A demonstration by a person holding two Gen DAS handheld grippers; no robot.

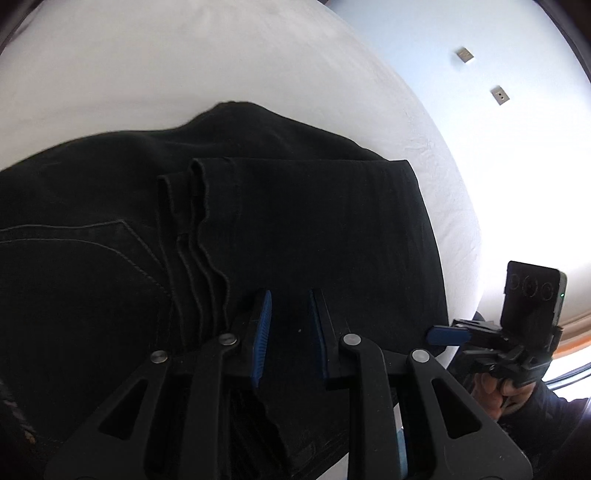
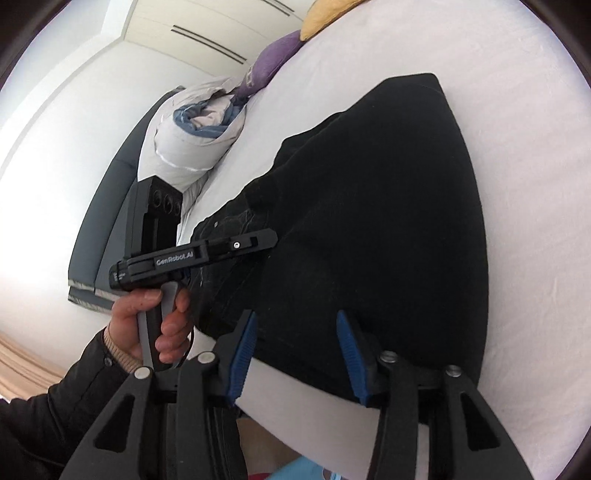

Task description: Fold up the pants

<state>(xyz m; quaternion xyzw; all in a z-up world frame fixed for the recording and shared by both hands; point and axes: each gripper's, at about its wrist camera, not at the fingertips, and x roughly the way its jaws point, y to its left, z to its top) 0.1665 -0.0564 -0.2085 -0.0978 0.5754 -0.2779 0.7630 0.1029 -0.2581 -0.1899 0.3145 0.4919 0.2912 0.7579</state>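
We see the black pants (image 1: pixel 295 229) lying folded at the bed's (image 1: pixel 184 55) near edge. Left gripper (image 1: pixel 290 325) hovers over them, jaws apart, empty. Right gripper (image 2: pixel 295 347) likewise apart at the edge.

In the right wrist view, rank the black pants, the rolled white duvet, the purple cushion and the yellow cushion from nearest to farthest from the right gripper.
1. Black pants: on the bed, right at the right gripper, whose jaws are open.
2. Rolled white duvet: up-left, by the bed's edge.
3. Purple cushion: beyond the duvet.
4. Yellow cushion: at the top, just past the purple one.
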